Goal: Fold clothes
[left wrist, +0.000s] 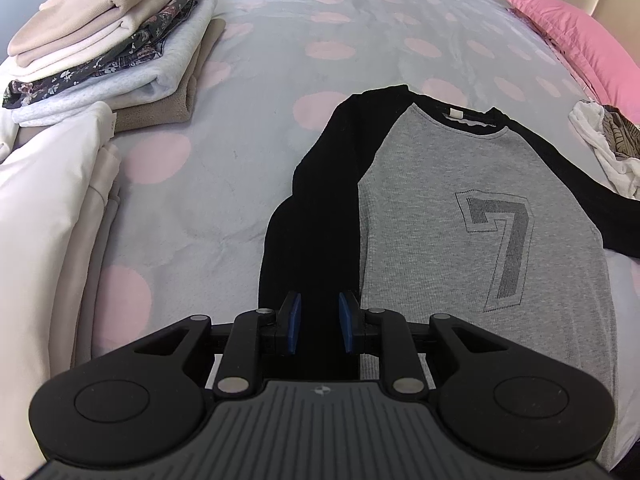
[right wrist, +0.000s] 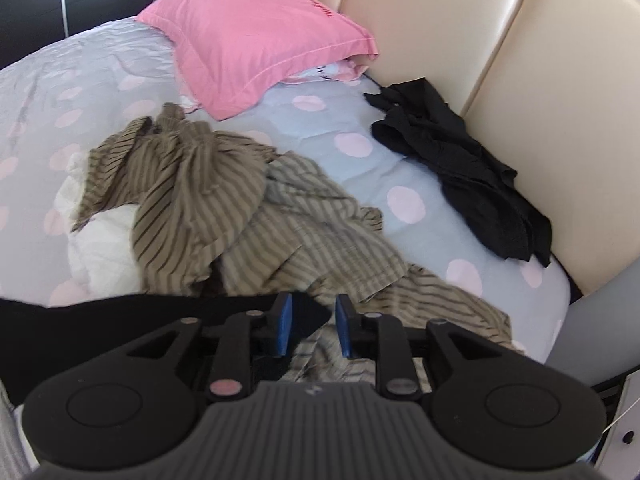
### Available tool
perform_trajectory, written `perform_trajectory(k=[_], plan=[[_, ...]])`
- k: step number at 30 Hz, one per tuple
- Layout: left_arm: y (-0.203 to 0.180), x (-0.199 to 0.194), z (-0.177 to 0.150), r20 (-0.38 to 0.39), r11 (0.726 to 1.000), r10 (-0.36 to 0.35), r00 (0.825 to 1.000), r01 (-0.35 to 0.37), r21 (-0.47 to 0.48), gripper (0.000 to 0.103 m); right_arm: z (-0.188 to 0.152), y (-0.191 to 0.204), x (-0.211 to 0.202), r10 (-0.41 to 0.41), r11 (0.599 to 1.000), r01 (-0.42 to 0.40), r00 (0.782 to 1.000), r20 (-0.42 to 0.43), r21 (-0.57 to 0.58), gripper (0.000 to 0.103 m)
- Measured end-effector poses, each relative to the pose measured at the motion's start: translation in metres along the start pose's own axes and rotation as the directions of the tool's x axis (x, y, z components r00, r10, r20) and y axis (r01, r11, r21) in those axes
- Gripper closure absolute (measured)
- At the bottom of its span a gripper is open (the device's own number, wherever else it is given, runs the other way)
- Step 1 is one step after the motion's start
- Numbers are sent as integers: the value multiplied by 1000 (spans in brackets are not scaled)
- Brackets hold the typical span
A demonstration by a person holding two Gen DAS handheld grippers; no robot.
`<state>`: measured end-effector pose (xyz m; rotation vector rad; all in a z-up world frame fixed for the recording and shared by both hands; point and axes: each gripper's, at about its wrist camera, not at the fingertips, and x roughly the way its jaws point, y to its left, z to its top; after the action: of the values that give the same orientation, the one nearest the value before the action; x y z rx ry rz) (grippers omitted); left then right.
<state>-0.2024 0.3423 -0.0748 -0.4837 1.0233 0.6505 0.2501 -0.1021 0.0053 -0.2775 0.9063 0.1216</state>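
A grey raglan shirt (left wrist: 460, 208) with black sleeves and a printed 7 lies flat on the dotted bedspread (left wrist: 248, 128). Its left black sleeve (left wrist: 320, 208) is folded down along the body. My left gripper (left wrist: 319, 320) sits over that sleeve's lower end. The blue pads stand apart and the wider cloth lies flat under them. In the right wrist view the other black sleeve (right wrist: 120, 320) stretches in from the left. Its pointed end lies between the parted pads of my right gripper (right wrist: 313, 328), against the left pad only, over a striped garment (right wrist: 224, 208).
A stack of folded clothes (left wrist: 108, 44) and a folded cream garment (left wrist: 48, 208) sit at the left. A pink pillow (right wrist: 256, 40), a crumpled black garment (right wrist: 460, 164) by the padded headboard (right wrist: 540, 80), and a white garment (right wrist: 100, 248) lie at the right.
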Motion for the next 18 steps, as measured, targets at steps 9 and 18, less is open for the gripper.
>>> perform_trajectory(k=[9, 18], plan=[[7, -14, -10, 16, 1000, 10, 1000, -10, -27, 79, -32, -2, 6, 17, 999, -18, 1000, -6, -46, 76], [8, -6, -16, -6, 998, 56, 998, -56, -36, 79, -26, -23, 30, 100, 995, -96, 992, 83, -41, 68]])
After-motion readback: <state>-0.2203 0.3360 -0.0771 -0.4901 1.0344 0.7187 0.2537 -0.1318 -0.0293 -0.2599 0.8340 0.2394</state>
